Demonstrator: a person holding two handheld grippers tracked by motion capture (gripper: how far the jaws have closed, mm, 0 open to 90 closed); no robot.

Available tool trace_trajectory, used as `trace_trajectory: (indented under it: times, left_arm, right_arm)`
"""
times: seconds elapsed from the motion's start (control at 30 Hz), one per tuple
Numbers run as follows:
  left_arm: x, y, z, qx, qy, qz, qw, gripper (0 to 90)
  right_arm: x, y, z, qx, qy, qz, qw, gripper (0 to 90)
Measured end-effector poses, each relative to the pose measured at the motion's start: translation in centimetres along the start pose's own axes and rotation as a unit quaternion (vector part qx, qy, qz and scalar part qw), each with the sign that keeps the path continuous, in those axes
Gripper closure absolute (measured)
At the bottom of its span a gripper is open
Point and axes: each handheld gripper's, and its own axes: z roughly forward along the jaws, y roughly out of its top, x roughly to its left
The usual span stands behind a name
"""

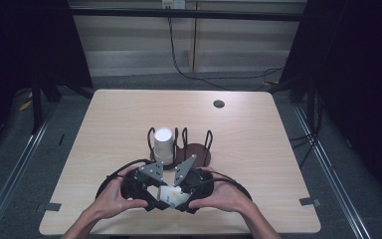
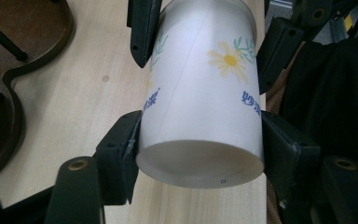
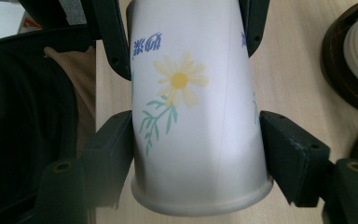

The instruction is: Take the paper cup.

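Two grippers clamp one paper cup (image 1: 171,195) near the table's (image 1: 258,144) front edge: left gripper (image 1: 149,191) grips the base end, right gripper (image 1: 186,191) the rim end. Risk, in my judgement: opposing squeezes could crush the thin wall. Beyond stands a cup rack (image 1: 195,149) holding stacked cups (image 1: 163,145).

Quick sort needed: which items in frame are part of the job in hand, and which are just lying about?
In the job:
- paper cup, daisy print, gripped from both ends
- left gripper, shut on its base end
- right gripper, pads at its rim end
- cup rack, one white cup standing in it

Lying about:
- table
- cables on the floor behind it
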Motion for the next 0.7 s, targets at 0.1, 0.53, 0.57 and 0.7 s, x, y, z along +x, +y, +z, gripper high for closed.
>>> trace_trajectory:
  times: [0.1, 0.53, 0.57, 0.7]
  left_arm:
    - [0.03, -0.01, -0.08, -0.003, 0.002, 0.002, 1.0, 36.4]
    - [0.19, -0.16, -0.28, -0.007, 0.013, -0.004, 0.9999, 36.5]
    - [0.2, -0.17, -0.3, -0.007, 0.013, -0.005, 0.9999, 36.5]
    - [0.28, -0.28, -0.33, -0.013, 0.011, -0.01, 0.9998, 36.5]
  right_arm:
    - [-0.09, -0.09, 0.03, -0.005, 0.002, 0.004, 1.0, 27.5]
    - [-0.76, -0.57, -0.01, -0.035, -0.006, 0.02, 0.9992, 18.0]
    - [-0.84, -0.67, -0.2, -0.041, -0.009, 0.024, 0.9988, 17.1]
    - [-0.98, -0.81, -0.49, -0.05, -0.013, 0.031, 0.9982, 15.9]
